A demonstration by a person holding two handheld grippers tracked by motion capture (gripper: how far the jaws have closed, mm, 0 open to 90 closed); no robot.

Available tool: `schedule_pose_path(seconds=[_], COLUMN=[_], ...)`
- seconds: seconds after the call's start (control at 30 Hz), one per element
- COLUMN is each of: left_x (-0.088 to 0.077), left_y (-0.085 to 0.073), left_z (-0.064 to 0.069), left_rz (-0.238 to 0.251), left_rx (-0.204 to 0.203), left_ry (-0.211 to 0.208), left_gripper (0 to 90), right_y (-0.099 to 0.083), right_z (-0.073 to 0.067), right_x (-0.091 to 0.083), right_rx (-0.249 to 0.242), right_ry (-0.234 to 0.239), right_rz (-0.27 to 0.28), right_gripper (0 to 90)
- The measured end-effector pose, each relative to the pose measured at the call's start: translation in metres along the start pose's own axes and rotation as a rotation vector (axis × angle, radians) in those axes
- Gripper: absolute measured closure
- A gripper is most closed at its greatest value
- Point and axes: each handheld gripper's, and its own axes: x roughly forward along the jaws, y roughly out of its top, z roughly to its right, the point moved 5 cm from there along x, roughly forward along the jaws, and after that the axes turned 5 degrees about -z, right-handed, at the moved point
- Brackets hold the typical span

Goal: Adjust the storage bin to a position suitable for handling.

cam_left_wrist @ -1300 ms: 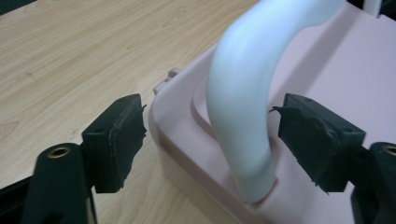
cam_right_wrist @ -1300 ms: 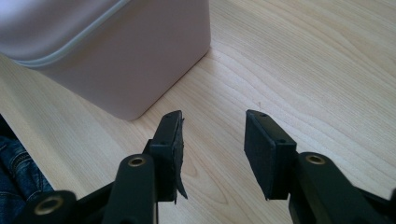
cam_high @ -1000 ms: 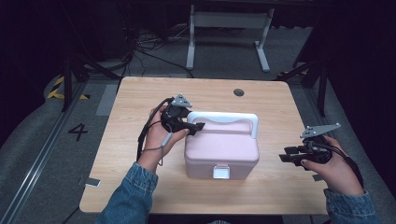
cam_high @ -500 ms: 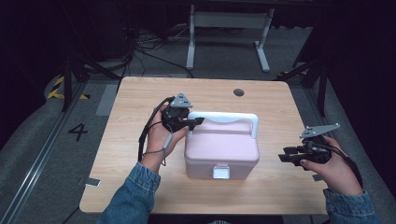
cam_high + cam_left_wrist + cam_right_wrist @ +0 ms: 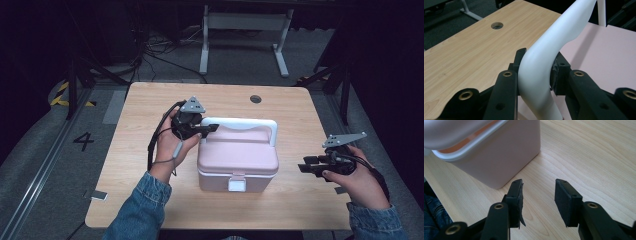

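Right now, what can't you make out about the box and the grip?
- Box contents: lid hides them, high view.
- Handle far end: cut off by the top edge, left gripper view.
- Latch: too small to tell if fastened, high view.
- Box front: cut off, right gripper view.

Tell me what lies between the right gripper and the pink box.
Only bare wooden table lies between the right gripper and the pink box, as the high view shows; the right gripper view shows the same bare wood.

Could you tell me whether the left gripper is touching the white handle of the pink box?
Touching: in the left gripper view, both fingers of the left gripper press against the white handle from either side.
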Motion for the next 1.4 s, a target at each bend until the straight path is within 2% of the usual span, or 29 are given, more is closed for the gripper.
schedule_pose_path(seconds=[0.03,0.43,0.7,0.93,0.97,1.03,1.07,1.27,1.4], left_x=[-0.001,-0.008,-0.008,-0.009,-0.009,-0.009,-0.009,-0.009,-0.01], left_y=[0.001,0.014,0.021,0.025,0.025,0.025,0.025,0.025,0.025], left_z=[0.0,-0.005,-0.012,-0.017,-0.017,-0.017,-0.018,-0.018,-0.016], left_rz=[0.003,0.027,0.03,0.049,0.049,0.056,0.055,0.055,0.054], left_rx=[0.009,0.0,-0.028,-0.042,-0.042,-0.047,-0.05,-0.053,-0.055], left_ry=[0.001,0.004,-0.003,-0.003,-0.003,-0.006,-0.007,-0.006,-0.001], left_gripper=[71.3,71.0,71.1,71.2,71.2,71.1,71.1,70.8,70.9], right_y=[0.0,0.004,0.009,0.019,0.019,0.023,0.024,0.036,0.041], right_z=[0.0,-0.002,-0.005,-0.015,-0.015,-0.019,-0.022,-0.038,-0.045], right_x=[0.0,-0.004,-0.009,-0.013,-0.013,-0.013,-0.013,-0.01,-0.006], right_rx=[-0.001,-0.008,-0.011,-0.014,-0.014,-0.006,-0.004,-0.049,-0.09], right_ry=[0.002,0.002,0.006,0.05,0.05,0.086,0.104,0.15,0.153], right_rz=[0.002,0.049,0.103,0.206,0.206,0.264,0.276,0.359,0.37], right_gripper=[58.8,57.9,59.9,67.1,67.1,73.7,76.6,88.4,90.0])
